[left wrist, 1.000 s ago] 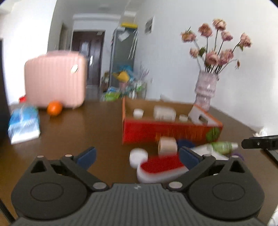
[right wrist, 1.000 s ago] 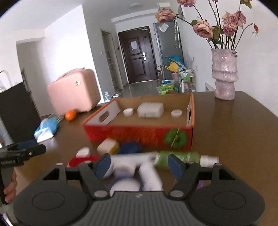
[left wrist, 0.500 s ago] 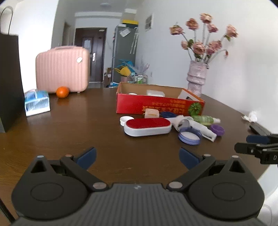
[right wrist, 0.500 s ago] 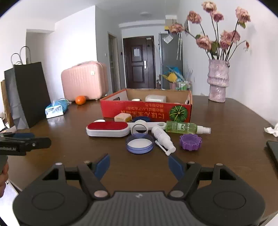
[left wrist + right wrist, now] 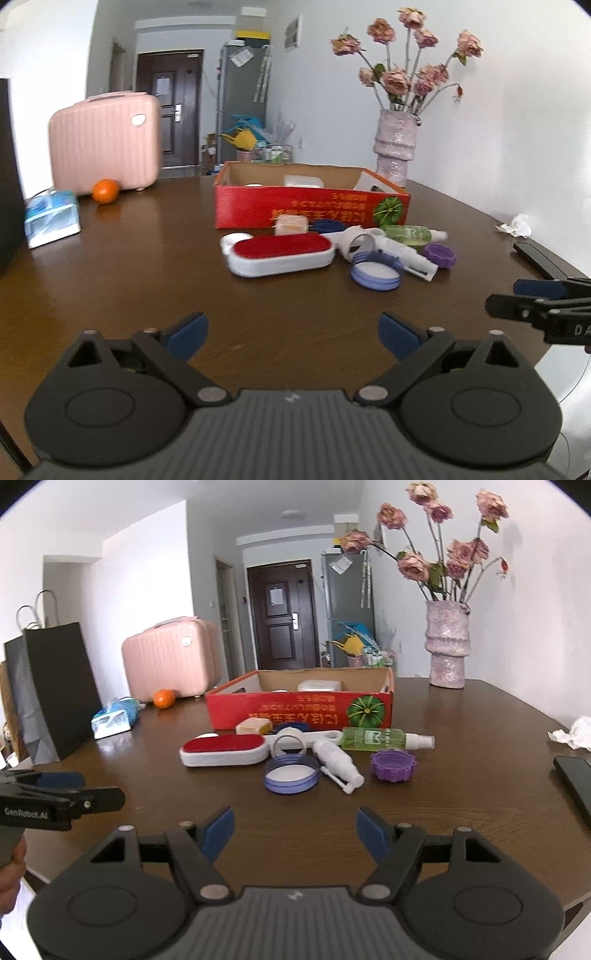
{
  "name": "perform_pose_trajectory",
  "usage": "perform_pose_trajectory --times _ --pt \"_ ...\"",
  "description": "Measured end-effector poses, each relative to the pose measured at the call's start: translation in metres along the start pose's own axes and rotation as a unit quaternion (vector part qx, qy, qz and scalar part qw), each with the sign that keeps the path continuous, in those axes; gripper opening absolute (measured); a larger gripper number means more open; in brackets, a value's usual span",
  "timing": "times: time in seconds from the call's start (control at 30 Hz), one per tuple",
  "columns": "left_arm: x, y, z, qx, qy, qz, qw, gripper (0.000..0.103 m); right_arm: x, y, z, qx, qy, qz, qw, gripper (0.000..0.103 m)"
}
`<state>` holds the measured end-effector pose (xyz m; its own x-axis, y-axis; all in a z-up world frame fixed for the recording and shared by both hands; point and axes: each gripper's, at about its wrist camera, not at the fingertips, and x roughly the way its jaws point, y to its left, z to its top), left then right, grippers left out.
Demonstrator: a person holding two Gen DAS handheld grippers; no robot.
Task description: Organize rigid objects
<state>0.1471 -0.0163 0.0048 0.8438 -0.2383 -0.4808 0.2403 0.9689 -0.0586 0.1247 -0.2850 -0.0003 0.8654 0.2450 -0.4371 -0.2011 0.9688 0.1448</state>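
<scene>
Left wrist view: the left gripper [image 5: 293, 334] fills the bottom of the frame over a bare stretch of the brown table [image 5: 147, 280]; its blue-padded fingers stand wide apart and are closing, with nothing between them. In the centre sits the red cardboard box [image 5: 310, 210], open-topped, a white container visible inside. Just in front of it lies the clutter — a red-and-white lint brush [image 5: 280, 254] at centre, a blue jar lid [image 5: 375, 274] to its right, a white spray nozzle [image 5: 406, 256] touching that lid, a green spray bottle [image 5: 412, 233] and a purple cap [image 5: 439, 255] further right. At the right edge the right gripper [image 5: 524, 299] pokes in. A pink suitcase [image 5: 105, 147] and an orange [image 5: 105, 191] stand at upper left, a vase of roses [image 5: 395, 155] at upper right.

Right wrist view: the right gripper [image 5: 295, 829] sits at the bottom, fingers parted and gripping nothing — bare table shows between them. The same scatter lies at mid-frame, well ahead of the fingertips, with the box behind it. The left gripper enters at the left edge, a black paper bag [image 5: 51, 690] above it, and a crumpled tissue [image 5: 576, 733] lies at the right edge.
</scene>
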Motion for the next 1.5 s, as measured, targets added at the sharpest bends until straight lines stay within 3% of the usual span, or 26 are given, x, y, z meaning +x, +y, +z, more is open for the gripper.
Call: perform_pose_trajectory --times 0.13,0.33,0.63,0.7,0.77,0.8,0.87,0.97,1.03,1.17,1.27,1.5 --pt "0.033 -0.013 0.017 0.031 0.008 -0.015 0.9994 0.080 0.019 -0.008 0.003 0.009 0.012 -0.007 1.000 0.071" --pt "0.102 -0.039 0.054 0.080 0.020 -0.050 0.9953 0.063 0.054 -0.012 0.011 0.013 0.031 0.018 0.999 0.065" --pt "0.187 -0.063 0.074 0.147 0.068 -0.073 0.9840 0.053 0.128 0.003 0.031 -0.026 0.069 0.050 0.996 0.065" --pt "0.194 -0.063 0.072 0.149 0.057 -0.072 0.9845 0.052 0.141 0.002 0.033 -0.021 0.075 0.054 0.995 0.065" --pt "0.197 -0.062 0.072 0.148 0.054 -0.074 0.9847 0.040 0.149 0.002 0.035 -0.022 0.079 0.054 0.995 0.065" --pt "0.199 -0.059 0.074 0.138 0.059 -0.080 0.9854 0.026 0.152 0.002 0.036 -0.025 0.081 0.054 0.995 0.065" --pt "0.203 -0.055 0.075 0.128 0.066 -0.086 0.9858 0.021 0.157 0.002 0.036 -0.030 0.085 0.052 0.995 0.065" --pt "0.193 -0.052 0.076 0.129 0.047 -0.064 0.9885 0.018 0.162 0.000 0.038 -0.024 0.089 0.050 0.994 0.061" --pt "0.176 -0.046 0.079 0.121 0.032 -0.058 0.9905 0.006 0.162 0.000 0.037 -0.021 0.088 0.045 0.995 0.060" --pt "0.135 -0.022 0.082 0.094 0.025 -0.039 0.9945 0.006 0.150 0.000 0.033 -0.022 0.086 0.049 0.995 0.060" --pt "0.105 0.002 0.070 0.046 0.061 -0.051 0.9958 0.005 0.134 0.002 0.025 -0.028 0.088 0.052 0.994 0.060" --pt "0.053 0.039 0.019 -0.029 0.134 -0.064 0.9885 0.006 0.092 0.009 0.003 -0.027 0.090 0.056 0.994 0.061"
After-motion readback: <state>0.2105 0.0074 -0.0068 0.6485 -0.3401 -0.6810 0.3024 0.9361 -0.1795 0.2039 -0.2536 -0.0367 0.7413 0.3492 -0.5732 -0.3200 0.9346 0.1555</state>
